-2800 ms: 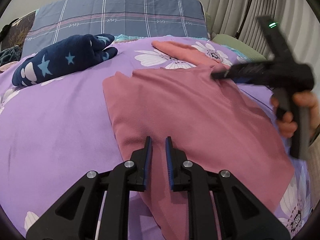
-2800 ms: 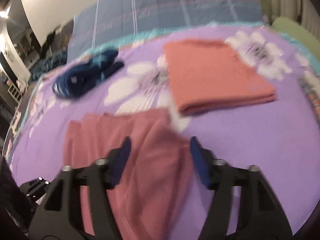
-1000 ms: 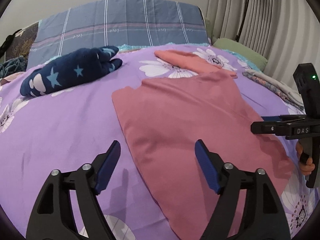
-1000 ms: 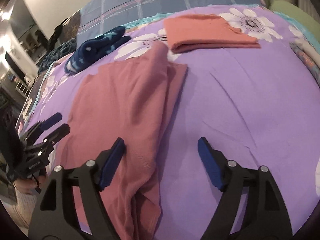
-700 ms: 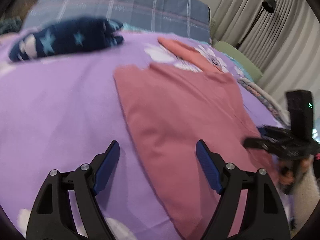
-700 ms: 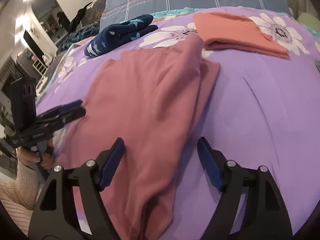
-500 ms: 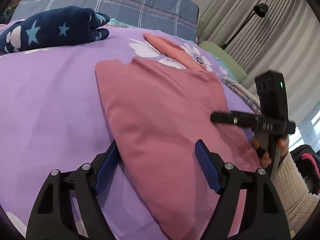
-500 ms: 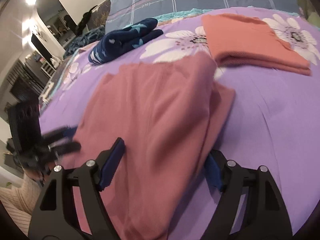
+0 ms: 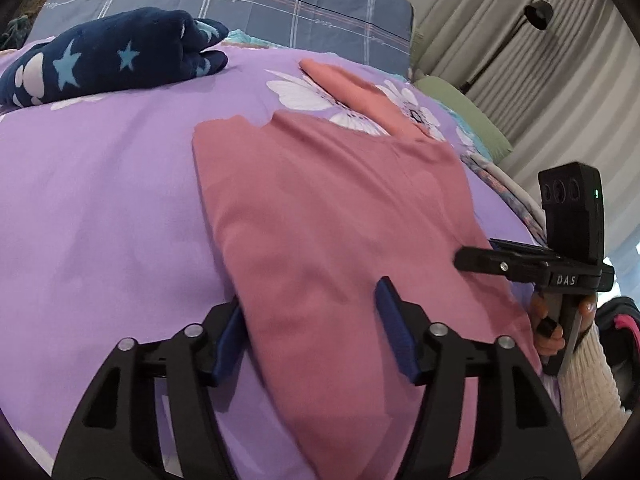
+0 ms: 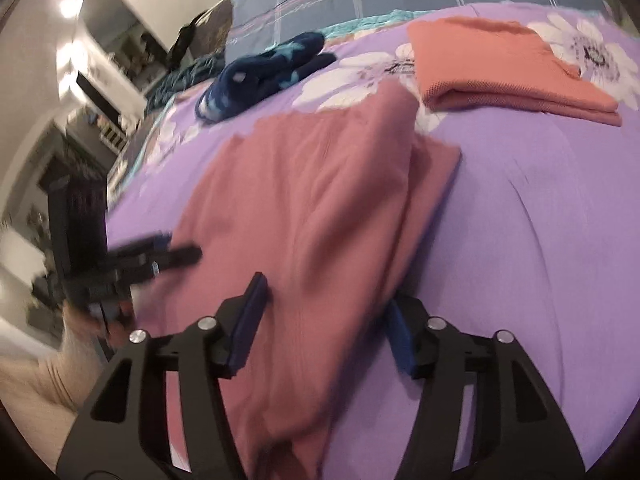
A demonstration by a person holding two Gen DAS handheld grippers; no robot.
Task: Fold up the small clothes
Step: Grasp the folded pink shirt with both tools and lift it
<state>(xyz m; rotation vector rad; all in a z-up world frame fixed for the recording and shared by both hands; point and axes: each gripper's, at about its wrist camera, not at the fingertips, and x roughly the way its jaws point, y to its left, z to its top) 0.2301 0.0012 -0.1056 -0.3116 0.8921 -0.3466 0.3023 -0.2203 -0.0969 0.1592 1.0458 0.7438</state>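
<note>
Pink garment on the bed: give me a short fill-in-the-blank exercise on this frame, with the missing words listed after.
1. The pink garment lies on a floral bedspread whose ground colour is ____.
2. The dark blue bundle near the pillow is printed with ____.
3. The folded orange garment lies ____ the pink garment from the left gripper and right gripper.
4. The pink garment's side edge runs between the fingers of ____ grippers.

Missing words: purple; stars; beyond; both
</note>
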